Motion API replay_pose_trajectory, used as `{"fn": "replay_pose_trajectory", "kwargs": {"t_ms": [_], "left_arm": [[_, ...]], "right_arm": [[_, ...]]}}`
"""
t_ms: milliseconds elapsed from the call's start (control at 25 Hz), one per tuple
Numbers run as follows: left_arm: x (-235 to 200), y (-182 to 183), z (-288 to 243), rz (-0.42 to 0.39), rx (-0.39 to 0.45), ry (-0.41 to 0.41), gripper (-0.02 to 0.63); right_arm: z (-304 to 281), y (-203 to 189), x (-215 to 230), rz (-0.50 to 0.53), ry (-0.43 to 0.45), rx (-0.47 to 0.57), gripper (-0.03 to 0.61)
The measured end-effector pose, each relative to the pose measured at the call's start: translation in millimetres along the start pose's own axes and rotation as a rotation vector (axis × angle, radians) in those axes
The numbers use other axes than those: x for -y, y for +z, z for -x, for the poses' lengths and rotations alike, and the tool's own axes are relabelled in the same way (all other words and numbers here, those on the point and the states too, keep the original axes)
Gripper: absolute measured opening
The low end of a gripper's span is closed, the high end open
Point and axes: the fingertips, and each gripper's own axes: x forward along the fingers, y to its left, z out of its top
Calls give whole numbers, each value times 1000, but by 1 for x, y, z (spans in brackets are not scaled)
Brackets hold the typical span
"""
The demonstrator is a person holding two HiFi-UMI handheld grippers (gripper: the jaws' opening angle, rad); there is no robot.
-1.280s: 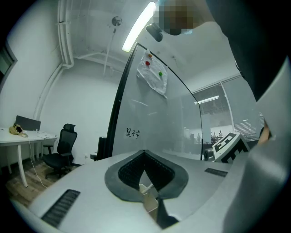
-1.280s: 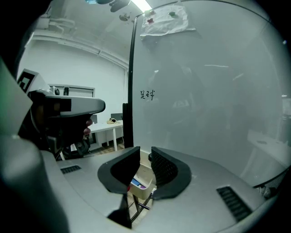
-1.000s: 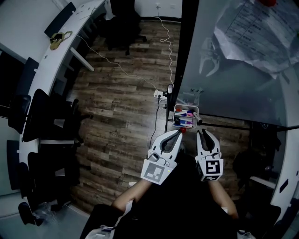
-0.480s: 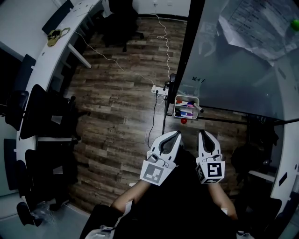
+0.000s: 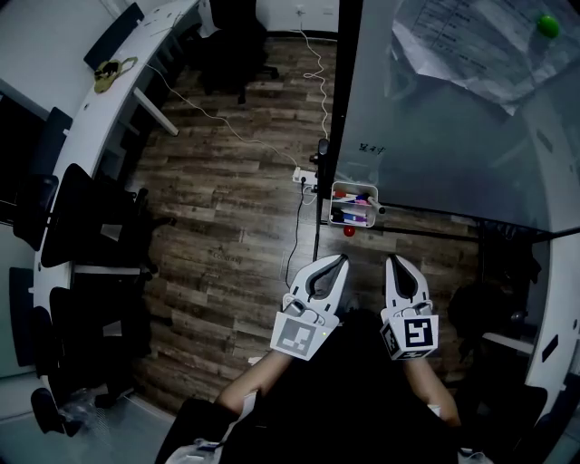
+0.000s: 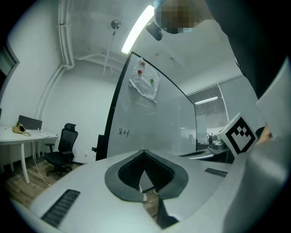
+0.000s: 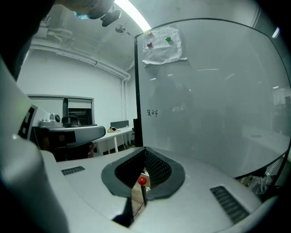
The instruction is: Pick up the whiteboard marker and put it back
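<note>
A small white basket (image 5: 354,192) hangs at the lower edge of the glass whiteboard (image 5: 453,127) and holds several markers (image 5: 352,217) with coloured caps. A red ball (image 5: 349,231) sits just below it; it also shows through the gap of the right jaws (image 7: 142,180). My left gripper (image 5: 340,261) and right gripper (image 5: 393,261) hover side by side short of the basket, both shut with nothing between the jaws. The left gripper (image 6: 143,152) points at the whiteboard (image 6: 150,123). So does the right gripper (image 7: 145,149), facing the whiteboard (image 7: 213,104).
Paper (image 5: 462,50) is pinned on the board with a green magnet (image 5: 547,24). A power strip (image 5: 306,178) and cable lie on the wood floor. A long white desk (image 5: 86,136) and black office chairs (image 5: 77,231) line the left side.
The basket of markers now lies farther ahead of both grippers than a second ago. Both grippers stay shut and side by side.
</note>
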Motion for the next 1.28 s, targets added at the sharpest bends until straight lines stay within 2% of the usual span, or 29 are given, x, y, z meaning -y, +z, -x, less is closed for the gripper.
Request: {"fn": "replay_pose_trajectory", "kwargs": {"t_ms": [280,440,680,1280], "left_arm": [[16,0,-7,-9,-12,8,8],[22,-2,-11,-13,-15,12,8],[33,-3,-18,-20,-14,17,8],[45,-5,-22,-27,-32,27,8]], "right_arm": [[10,12,4,-20,51,25,14],[16,18,14,15,46,30,14],[28,21,27,-22,55,57,14],[34,24,36,-16,63,68,14]]}}
